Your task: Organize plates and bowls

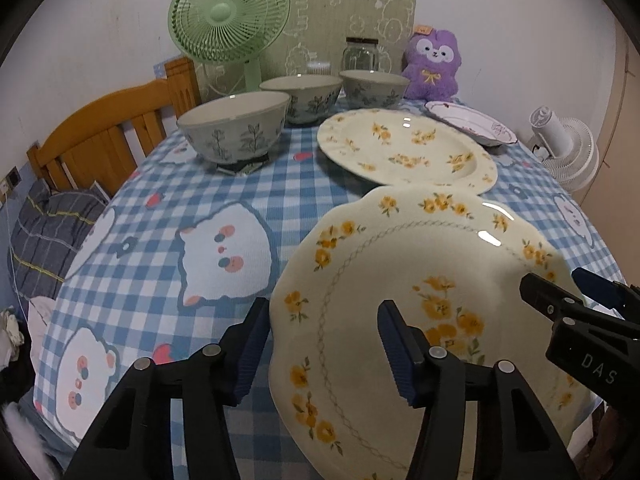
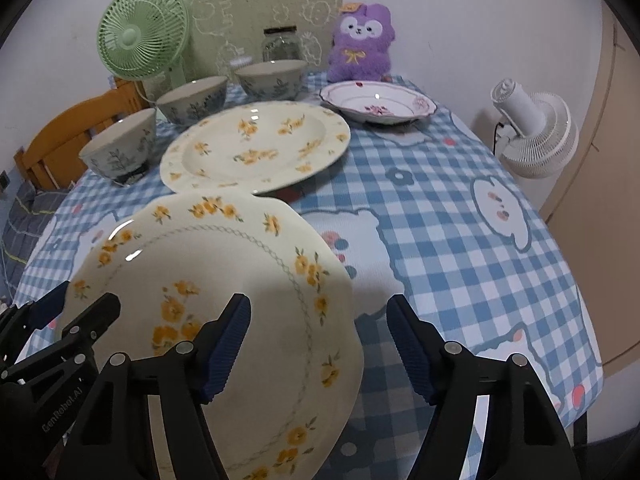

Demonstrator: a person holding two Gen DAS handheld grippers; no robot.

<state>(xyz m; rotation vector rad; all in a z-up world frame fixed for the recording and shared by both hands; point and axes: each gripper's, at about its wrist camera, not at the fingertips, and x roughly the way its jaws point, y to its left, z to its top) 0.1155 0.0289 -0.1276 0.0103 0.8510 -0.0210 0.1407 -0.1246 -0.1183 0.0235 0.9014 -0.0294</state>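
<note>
Left gripper [image 1: 324, 344]: jaws wide apart, straddling the left rim of the scalloped plate [image 1: 420, 312]; one finger over the plate face, the other outside the rim over the tablecloth [image 1: 168, 216]. Pads not touching it as far as I can tell. Right gripper [image 2: 318, 344]: also spread wide, straddling the plate's right rim, same story, no visible pinch. Each gripper shows at the far side of the other's view.

Scalloped plate, cream with yellow flowers, sits at the near edge of the table. It looks tilted, can't tell if the fisheye causes that.

Just behind it, mid-table: round plate [image 2: 256, 146], cream with yellow flowers, flat, its near rim very close to the scalloped plate's far rim; touching or not, can't tell.

Left edge, running toward the far left corner: three grey-green bowls with leaf print in a diagonal row, all upright: near bowl [image 1: 234, 126], middle bowl [image 1: 302, 96], far bowl [image 1: 374, 88].

Far right: white dish with pink trim [image 2: 378, 102], apart from the round plate.

Far edge: green fan [image 1: 228, 12], glass jar [image 1: 360, 54], purple plush [image 1: 432, 64]. White fan [image 2: 532, 130] off the right edge.
</note>
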